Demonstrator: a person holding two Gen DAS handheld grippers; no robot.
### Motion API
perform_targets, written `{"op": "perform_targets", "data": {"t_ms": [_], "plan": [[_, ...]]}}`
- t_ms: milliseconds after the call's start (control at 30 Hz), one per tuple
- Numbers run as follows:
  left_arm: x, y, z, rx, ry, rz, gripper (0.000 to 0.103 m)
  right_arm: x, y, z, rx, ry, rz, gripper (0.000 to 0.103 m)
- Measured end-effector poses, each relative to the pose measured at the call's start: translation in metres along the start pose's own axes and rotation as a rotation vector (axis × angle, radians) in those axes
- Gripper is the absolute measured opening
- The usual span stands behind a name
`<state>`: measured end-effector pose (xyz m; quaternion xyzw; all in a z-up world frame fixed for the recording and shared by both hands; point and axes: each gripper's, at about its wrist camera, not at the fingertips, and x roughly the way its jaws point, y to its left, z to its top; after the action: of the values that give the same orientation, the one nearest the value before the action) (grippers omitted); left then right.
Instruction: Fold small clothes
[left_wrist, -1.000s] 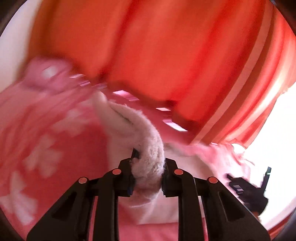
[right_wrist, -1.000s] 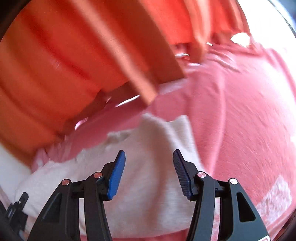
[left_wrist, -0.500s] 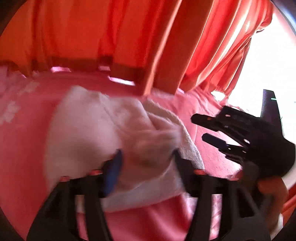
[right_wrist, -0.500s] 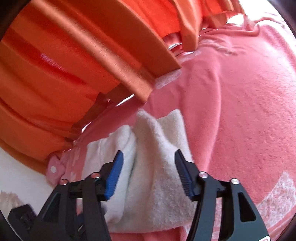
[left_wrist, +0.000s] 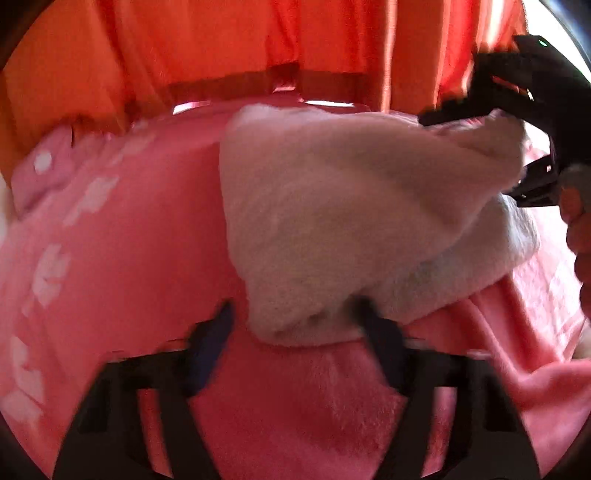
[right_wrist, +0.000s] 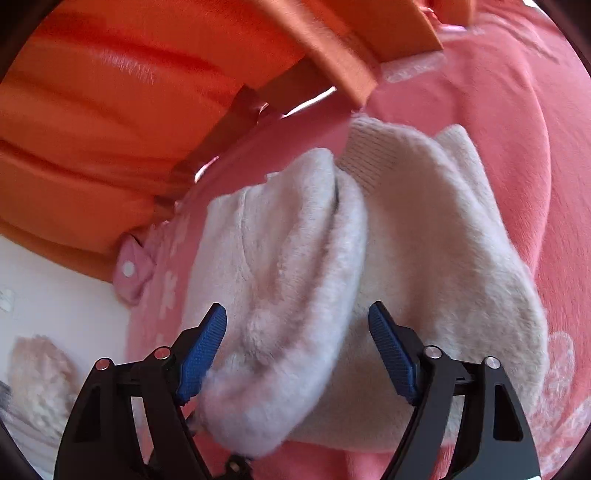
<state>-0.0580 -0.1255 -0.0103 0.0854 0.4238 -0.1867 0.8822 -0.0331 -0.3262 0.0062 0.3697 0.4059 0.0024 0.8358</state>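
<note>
From the left wrist, the left gripper (left_wrist: 295, 332) stands spread and blurred around a corner of the fluffy cream fleece garment (left_wrist: 354, 214) lying on a pink plush blanket (left_wrist: 122, 240). From the right wrist, the right gripper (right_wrist: 297, 354) gapes, blue ribbed pads (right_wrist: 203, 347) flanking a rolled fold of it, orange curtain (right_wrist: 110, 110) behind.
</note>
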Motion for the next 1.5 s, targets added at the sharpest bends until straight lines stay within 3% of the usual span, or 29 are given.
{"op": "perform_targets", "data": {"t_ms": [67, 133, 200, 267, 367, 500, 600, 667, 700, 733, 833, 900, 933, 967, 1067, 1133, 1200, 1233, 1300, 1367, 1433, 1500], "plan": [[-0.006, 0.01, 0.0, -0.078, -0.013, -0.062, 0.028, -0.021, 0.009, 0.001, -0.045, -0.086, 0.029, 0.021], [-0.014, 0.014, -0.002, -0.096, -0.043, -0.091, 0.02, -0.074, 0.012, -0.002, -0.063, -0.245, 0.222, 0.019], [-0.025, 0.012, -0.001, -0.097, -0.069, -0.133, 0.016, -0.104, 0.007, -0.008, -0.084, -0.326, 0.236, 0.018], [-0.023, 0.004, 0.001, -0.076, -0.059, -0.141, 0.015, -0.1, -0.019, -0.007, -0.051, -0.283, 0.079, 0.018], [-0.006, -0.003, -0.004, -0.075, 0.005, -0.146, 0.015, -0.043, -0.078, -0.012, 0.11, -0.025, -0.159, 0.019], [-0.014, -0.004, 0.0, -0.09, 0.008, -0.183, 0.016, -0.053, -0.083, -0.017, 0.106, -0.058, -0.072, 0.023], [-0.043, 0.0, 0.011, -0.124, -0.029, -0.253, 0.023, -0.064, -0.085, -0.021, 0.128, -0.081, -0.046, 0.029], [-0.056, 0.005, 0.02, -0.159, -0.057, -0.283, 0.043, -0.078, -0.082, -0.021, 0.146, -0.145, -0.005, 0.032], [-0.061, 0.008, 0.028, -0.179, -0.077, -0.276, 0.058, -0.083, -0.083, -0.02, 0.154, -0.158, 0.011, 0.044], [-0.061, 0.008, 0.034, -0.183, -0.084, -0.264, 0.062, -0.085, -0.081, -0.018, 0.164, -0.173, 0.023, 0.062], [-0.049, -0.001, 0.055, -0.139, -0.081, -0.232, 0.064, -0.073, -0.074, -0.011, 0.136, -0.138, -0.006, 0.068], [-0.023, -0.009, 0.064, -0.101, -0.009, -0.215, 0.063, -0.05, -0.074, -0.006, 0.095, -0.072, -0.057, 0.063], [-0.009, -0.011, 0.064, -0.093, 0.029, -0.207, 0.058, -0.046, -0.069, -0.005, 0.065, -0.072, -0.099, 0.032], [0.004, -0.013, 0.062, -0.097, 0.05, -0.177, 0.058, -0.047, -0.061, -0.003, 0.016, -0.086, -0.119, 0.014], [0.011, -0.014, 0.056, -0.077, 0.044, -0.154, 0.058, -0.091, -0.04, -0.003, -0.046, -0.262, -0.006, 0.013], [0.01, -0.012, 0.053, -0.083, 0.041, -0.161, 0.058, -0.094, -0.04, 0.0, -0.077, -0.292, -0.04, 0.013], [0.016, -0.011, 0.052, -0.095, 0.065, -0.175, 0.06, -0.047, -0.066, 0.004, -0.05, -0.124, -0.239, 0.013], [0.02, -0.011, 0.051, -0.099, 0.078, -0.19, 0.061, -0.026, -0.078, 0.0, -0.049, -0.069, -0.255, 0.013], [0.021, -0.011, 0.05, -0.107, 0.079, -0.188, 0.062, -0.043, -0.074, 0.001, -0.045, -0.109, -0.238, 0.014], [0.016, -0.012, 0.051, -0.102, 0.073, -0.18, 0.062, -0.08, -0.065, -0.004, 0.015, -0.241, -0.247, 0.022], [0.003, -0.01, 0.055, -0.108, 0.051, -0.179, 0.061, -0.107, -0.048, -0.013, -0.029, -0.338, -0.23, 0.024], [-0.018, -0.004, 0.058, -0.121, -0.009, -0.206, 0.06, -0.117, -0.017, -0.021, -0.129, -0.37, -0.167, 0.024]]}}
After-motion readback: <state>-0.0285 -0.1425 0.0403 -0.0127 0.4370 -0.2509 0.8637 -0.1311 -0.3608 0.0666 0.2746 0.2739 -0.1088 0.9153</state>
